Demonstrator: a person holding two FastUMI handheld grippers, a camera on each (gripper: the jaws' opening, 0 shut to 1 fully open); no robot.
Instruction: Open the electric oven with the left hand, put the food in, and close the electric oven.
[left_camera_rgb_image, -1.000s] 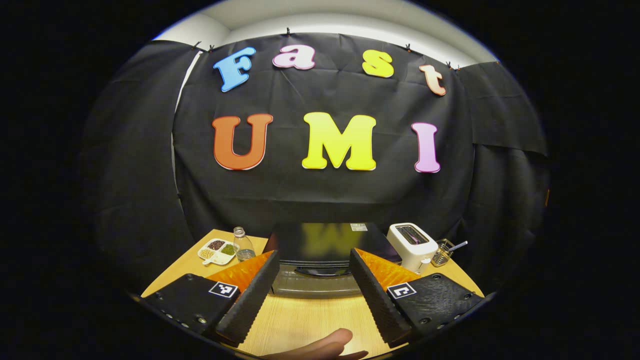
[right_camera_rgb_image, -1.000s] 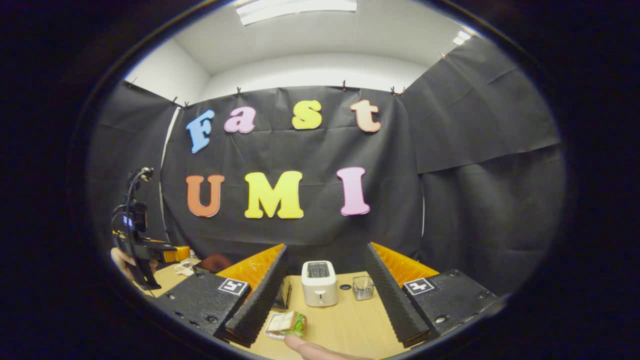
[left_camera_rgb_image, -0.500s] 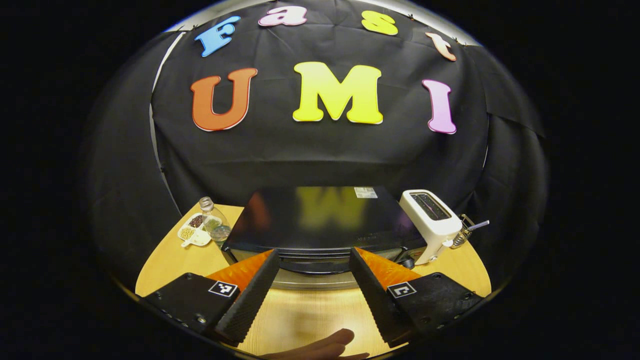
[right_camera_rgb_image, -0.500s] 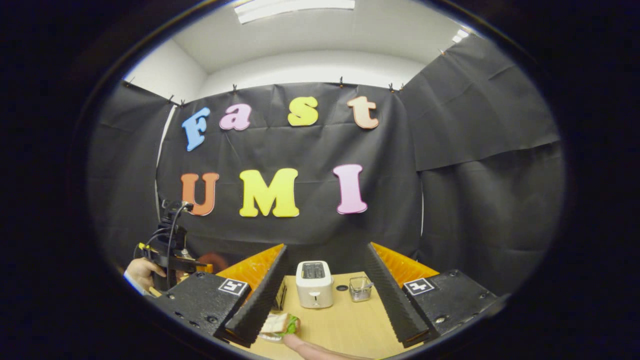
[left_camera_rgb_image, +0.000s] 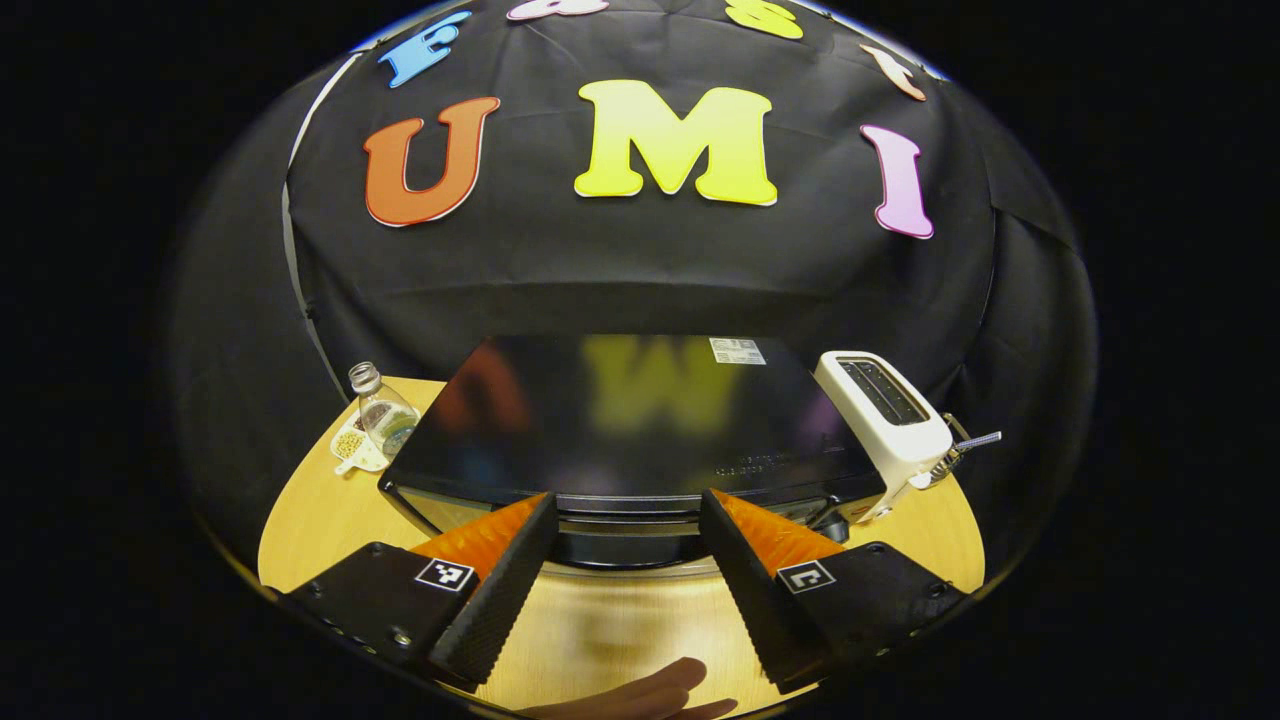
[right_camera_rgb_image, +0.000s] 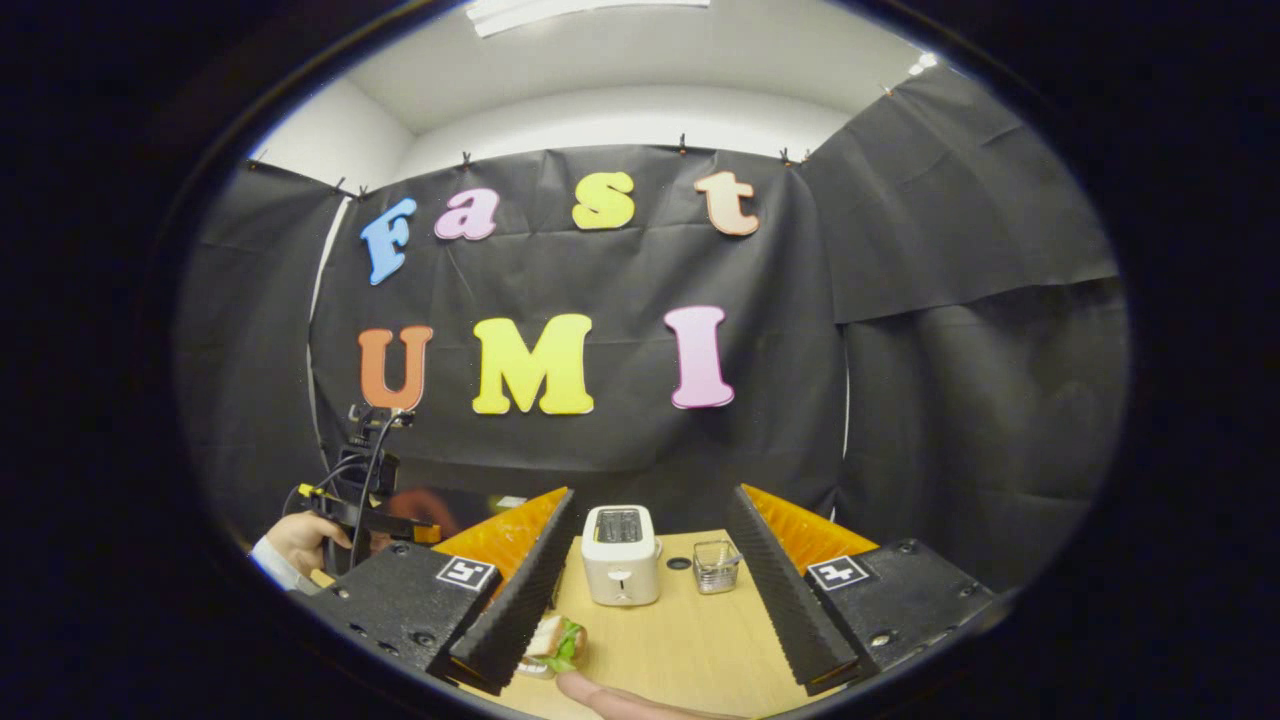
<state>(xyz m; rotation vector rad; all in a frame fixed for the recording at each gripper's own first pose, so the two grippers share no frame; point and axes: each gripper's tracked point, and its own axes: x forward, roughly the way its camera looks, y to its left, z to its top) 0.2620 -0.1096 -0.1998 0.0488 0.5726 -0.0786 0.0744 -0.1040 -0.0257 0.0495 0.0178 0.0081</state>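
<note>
Left gripper facing the closed electric oven, sandwich waiting by the right gripper

The electric oven (left_camera_rgb_image: 640, 430) sits mid-worktop (left_camera_rgb_image: 320, 510), door closed, just beyond the left gripper (left_camera_rgb_image: 625, 545), whose fingers are spread and empty. The sandwich (right_camera_rgb_image: 556, 640) lies at 7 o'clock between the right gripper's (right_camera_rgb_image: 640, 590) parted fingers, untouched; white toaster (right_camera_rgb_image: 620, 540) at 12 o'clock

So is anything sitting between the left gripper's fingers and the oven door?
No: in the left gripper view, bare wooden table runs from the open left gripper to the electric oven.
</note>
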